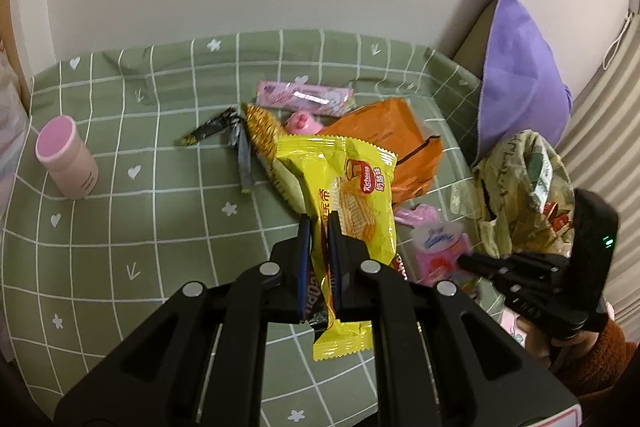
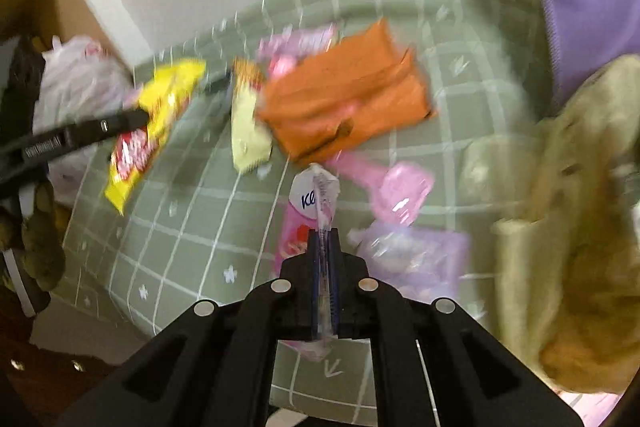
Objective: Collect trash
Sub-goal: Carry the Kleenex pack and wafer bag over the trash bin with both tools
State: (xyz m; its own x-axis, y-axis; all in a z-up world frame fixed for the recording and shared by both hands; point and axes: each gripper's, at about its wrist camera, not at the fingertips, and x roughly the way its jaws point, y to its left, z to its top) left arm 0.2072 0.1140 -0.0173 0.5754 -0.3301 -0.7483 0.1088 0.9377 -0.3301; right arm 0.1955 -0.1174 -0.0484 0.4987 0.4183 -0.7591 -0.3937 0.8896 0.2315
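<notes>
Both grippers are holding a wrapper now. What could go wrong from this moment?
1. The left gripper pinches the yellow wafer wrapper only along one side; most of it hangs free, so it may slip or snag on the orange packet behind it.
2. The right gripper holds a thin pink tissue pack by its edge; the view is blurred by motion, so a fast swing might shake it loose.
</notes>
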